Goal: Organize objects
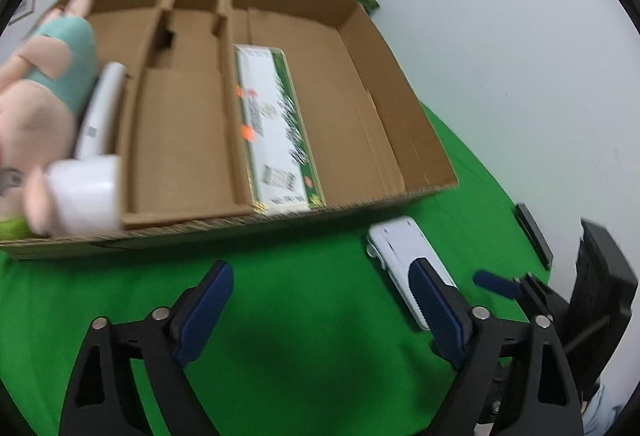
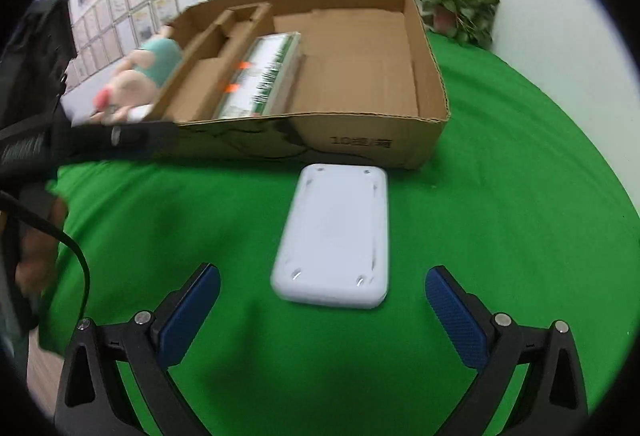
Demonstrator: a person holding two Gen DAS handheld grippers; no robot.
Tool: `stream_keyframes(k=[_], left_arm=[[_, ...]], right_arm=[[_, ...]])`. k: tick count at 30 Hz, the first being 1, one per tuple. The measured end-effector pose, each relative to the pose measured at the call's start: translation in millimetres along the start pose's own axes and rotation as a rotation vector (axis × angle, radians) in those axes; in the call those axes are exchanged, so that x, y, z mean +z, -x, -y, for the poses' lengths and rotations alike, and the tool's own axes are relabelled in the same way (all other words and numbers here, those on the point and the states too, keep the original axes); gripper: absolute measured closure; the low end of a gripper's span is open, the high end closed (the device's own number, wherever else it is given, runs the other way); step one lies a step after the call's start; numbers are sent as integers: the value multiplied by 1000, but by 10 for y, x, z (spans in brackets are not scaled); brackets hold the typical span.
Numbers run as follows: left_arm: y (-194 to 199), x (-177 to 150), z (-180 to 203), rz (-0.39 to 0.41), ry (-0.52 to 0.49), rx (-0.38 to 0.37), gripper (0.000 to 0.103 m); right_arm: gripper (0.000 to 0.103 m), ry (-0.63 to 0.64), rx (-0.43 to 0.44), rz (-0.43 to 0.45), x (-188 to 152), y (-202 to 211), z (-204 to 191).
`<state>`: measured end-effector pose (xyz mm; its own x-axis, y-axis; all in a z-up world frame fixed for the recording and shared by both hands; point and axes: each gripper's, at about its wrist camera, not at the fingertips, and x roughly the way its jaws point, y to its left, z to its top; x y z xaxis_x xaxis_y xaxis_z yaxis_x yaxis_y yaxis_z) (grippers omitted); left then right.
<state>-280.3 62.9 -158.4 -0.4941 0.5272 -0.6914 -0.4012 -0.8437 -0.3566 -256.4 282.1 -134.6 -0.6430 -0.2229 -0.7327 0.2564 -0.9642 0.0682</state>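
Note:
A flat white plastic device [image 2: 336,232] lies on the green cloth just ahead of my right gripper [image 2: 323,310], which is open and empty, its fingers on either side of the device's near end. The device also shows in the left wrist view [image 1: 400,256], partly behind the right fingertip. My left gripper [image 1: 320,308] is open and empty above the cloth, in front of the cardboard box [image 1: 400,96]. The box holds a white-and-green carton [image 1: 276,128], a plush toy [image 1: 44,104] and white items [image 1: 100,108] in its compartments.
Potted plants [image 2: 456,4] stand behind the box by the white wall. The box's right compartment [image 2: 356,64] is bare cardboard. Black equipment [image 1: 600,276] sits at the table's right edge. A person's hand and cable [image 2: 40,236] are at the left.

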Motion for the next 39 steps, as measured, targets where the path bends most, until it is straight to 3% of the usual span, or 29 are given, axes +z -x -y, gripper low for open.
stream_keyframes(k=[3, 8, 10, 17, 23, 26, 30, 33, 35, 39], left_arm=[[-200, -27, 61, -38, -12, -5, 30], [-324, -35, -15, -57, 38, -26, 33], [-318, -50, -23, -59, 40, -33, 37], [-247, -186, -5, -99, 68, -98, 37], [-211, -509, 60, -211, 157, -285, 37], [-221, -632, 131, -239, 172, -338, 38], [-247, -671, 160, -274, 200, -378, 47], [-279, -682, 203, -287, 202, -386, 55], [-282, -680, 193, -296, 212, -401, 60], [-270, -682, 217, -296, 206, -387, 70]], right_arm=[[1, 14, -11, -13, 89, -125, -40], [8, 30, -47, -29, 87, -193, -41], [35, 41, -58, -50, 45, -204, -45], [36, 11, -34, -55, -184, 13, -80], [36, -29, 31, -97, -543, 302, -215], [21, -18, 27, -96, -602, 333, -247], [20, -8, 28, -97, -636, 317, -238], [25, 15, 31, -95, -637, 293, -266], [35, 28, 19, -87, -630, 285, -300], [36, 27, 11, -87, -656, 297, -313]])
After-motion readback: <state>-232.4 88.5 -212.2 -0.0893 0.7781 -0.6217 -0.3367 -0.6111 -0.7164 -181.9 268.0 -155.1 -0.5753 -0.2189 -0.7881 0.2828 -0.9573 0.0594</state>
